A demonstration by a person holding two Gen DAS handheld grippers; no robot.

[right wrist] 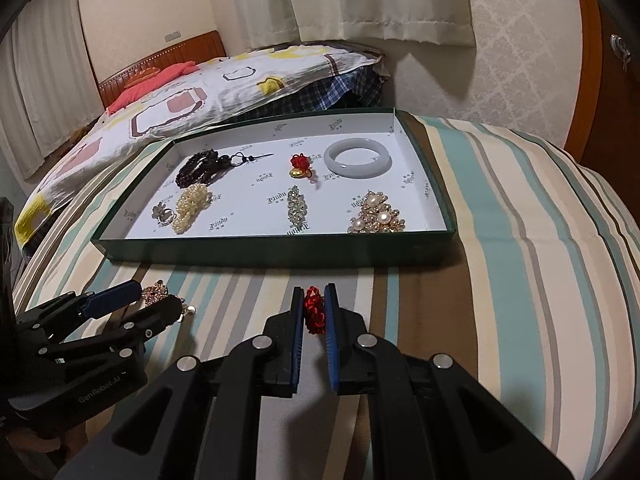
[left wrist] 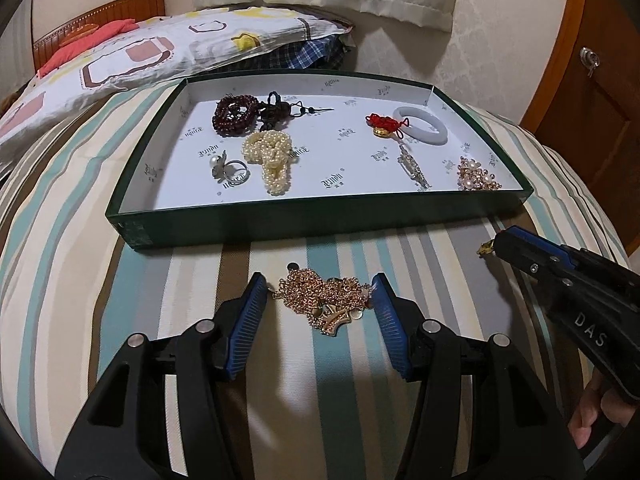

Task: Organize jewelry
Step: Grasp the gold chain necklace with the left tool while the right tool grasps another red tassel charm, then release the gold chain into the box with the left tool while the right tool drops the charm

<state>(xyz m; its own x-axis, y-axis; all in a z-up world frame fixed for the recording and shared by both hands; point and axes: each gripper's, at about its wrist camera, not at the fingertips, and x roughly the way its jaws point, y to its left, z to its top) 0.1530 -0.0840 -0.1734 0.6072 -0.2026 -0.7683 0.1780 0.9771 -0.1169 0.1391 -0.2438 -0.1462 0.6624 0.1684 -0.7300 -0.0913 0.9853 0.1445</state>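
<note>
A heap of gold chain necklace (left wrist: 322, 300) lies on the striped bedspread in front of the green tray (left wrist: 320, 220). My left gripper (left wrist: 320, 286) straddles the heap, its blue pads (left wrist: 248, 320) at either edge without squeezing it. In the right wrist view my right gripper (right wrist: 314, 300) is shut on a small red knotted charm (right wrist: 314, 312), just above the bedspread. It enters the left wrist view from the right (left wrist: 490, 246) with a gold bit at its tip. The left gripper (right wrist: 158, 298) and chain (right wrist: 154, 292) show at lower left there.
The white-lined tray (right wrist: 260, 250) holds dark red beads (left wrist: 234, 114), a pearl strand (left wrist: 272, 156), a ring (left wrist: 230, 170), a red knot with gold charm (left wrist: 382, 124), a white bangle (left wrist: 424, 124) and two brooches (right wrist: 376, 212). A patterned quilt (left wrist: 140, 56) lies behind, a wooden door (left wrist: 592, 92) to the right.
</note>
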